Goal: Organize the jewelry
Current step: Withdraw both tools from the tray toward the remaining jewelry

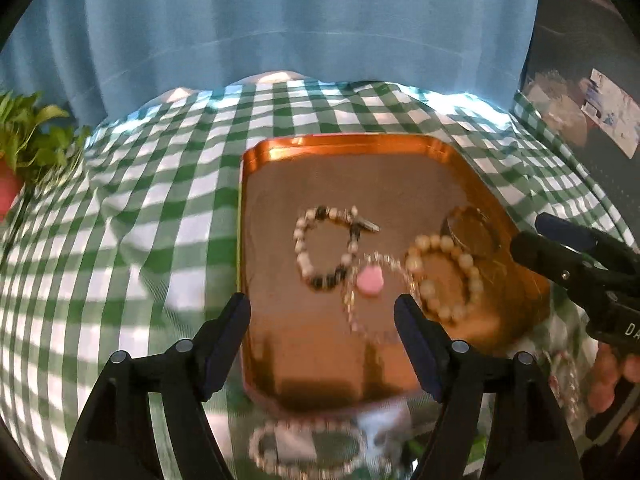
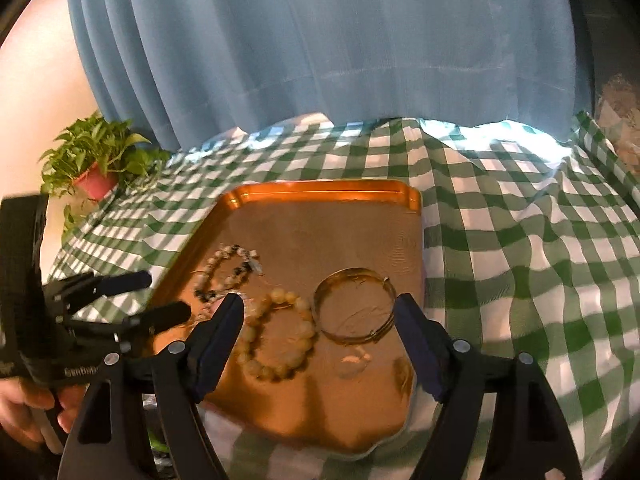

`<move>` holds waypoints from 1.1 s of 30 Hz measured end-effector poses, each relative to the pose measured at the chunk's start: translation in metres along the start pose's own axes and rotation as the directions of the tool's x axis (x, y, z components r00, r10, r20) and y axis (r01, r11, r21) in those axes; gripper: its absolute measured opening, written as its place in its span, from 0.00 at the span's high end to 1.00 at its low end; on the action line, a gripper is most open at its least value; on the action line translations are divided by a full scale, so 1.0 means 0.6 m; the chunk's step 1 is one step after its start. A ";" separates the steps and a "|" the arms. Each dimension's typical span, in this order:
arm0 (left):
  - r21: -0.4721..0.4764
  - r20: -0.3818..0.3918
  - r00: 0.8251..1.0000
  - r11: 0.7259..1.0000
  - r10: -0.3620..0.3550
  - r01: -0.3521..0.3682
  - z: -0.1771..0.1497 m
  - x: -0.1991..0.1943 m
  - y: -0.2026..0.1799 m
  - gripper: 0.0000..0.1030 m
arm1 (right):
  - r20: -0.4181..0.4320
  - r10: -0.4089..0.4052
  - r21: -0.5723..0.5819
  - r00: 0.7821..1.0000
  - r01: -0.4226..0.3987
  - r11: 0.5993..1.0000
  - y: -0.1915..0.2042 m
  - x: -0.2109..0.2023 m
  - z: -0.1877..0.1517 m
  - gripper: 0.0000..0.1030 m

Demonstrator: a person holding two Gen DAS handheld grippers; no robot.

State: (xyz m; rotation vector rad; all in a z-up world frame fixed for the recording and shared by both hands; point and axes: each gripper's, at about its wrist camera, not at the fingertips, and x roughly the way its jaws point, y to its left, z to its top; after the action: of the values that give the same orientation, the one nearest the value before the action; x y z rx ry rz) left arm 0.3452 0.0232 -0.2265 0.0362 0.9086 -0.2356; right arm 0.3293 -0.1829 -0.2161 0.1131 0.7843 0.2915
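Now both jaws spread and empty above the tray (image 1: 256, 216), jewelry (image 2: 280, 336) lying beyond them

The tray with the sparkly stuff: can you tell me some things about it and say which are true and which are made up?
1. The tray is orange. True.
2. A gold bangle lies on the tray. True.
3. The left tool is squeezing a bracelet. False: it is open and holds nothing.
4. The pink heart lies on the cloth. False: it lies on the tray.
5. A plant stands at the far left of the cloth. True.
6. The right tool is shut. False: it is open.
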 end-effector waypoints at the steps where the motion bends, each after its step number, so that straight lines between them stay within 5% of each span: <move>1: -0.018 0.001 1.000 1.000 -0.009 0.009 -0.004 -0.010 0.003 0.28 | 0.003 0.002 0.007 1.000 -0.002 1.000 0.004 -0.006 -0.004 0.28; 13: -0.077 0.077 0.996 0.995 -0.052 0.058 -0.087 -0.203 0.003 0.28 | 0.078 -0.003 0.057 0.997 -0.002 0.998 0.045 -0.176 -0.055 0.28; 21: -0.145 0.247 0.967 0.984 -0.063 0.102 -0.161 -0.346 0.014 0.28 | 0.184 -0.038 0.003 0.982 0.038 0.999 0.082 -0.318 -0.112 0.27; 26: -0.091 0.223 0.973 0.993 -0.054 0.076 -0.194 -0.346 -0.008 0.28 | 0.224 -0.044 -0.030 0.974 0.053 0.998 0.092 -0.356 -0.154 0.27; 33: -0.083 0.159 0.986 0.994 -0.054 0.068 -0.239 -0.287 -0.029 0.28 | 0.152 -0.072 0.039 0.986 0.067 0.997 0.045 -0.311 -0.213 0.28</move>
State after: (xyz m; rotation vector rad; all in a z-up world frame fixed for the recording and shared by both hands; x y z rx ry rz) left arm 0.1283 0.0572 -0.1784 -0.0908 0.7636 -0.2518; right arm 0.1078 -0.2139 -0.1735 0.1382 0.6389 0.2006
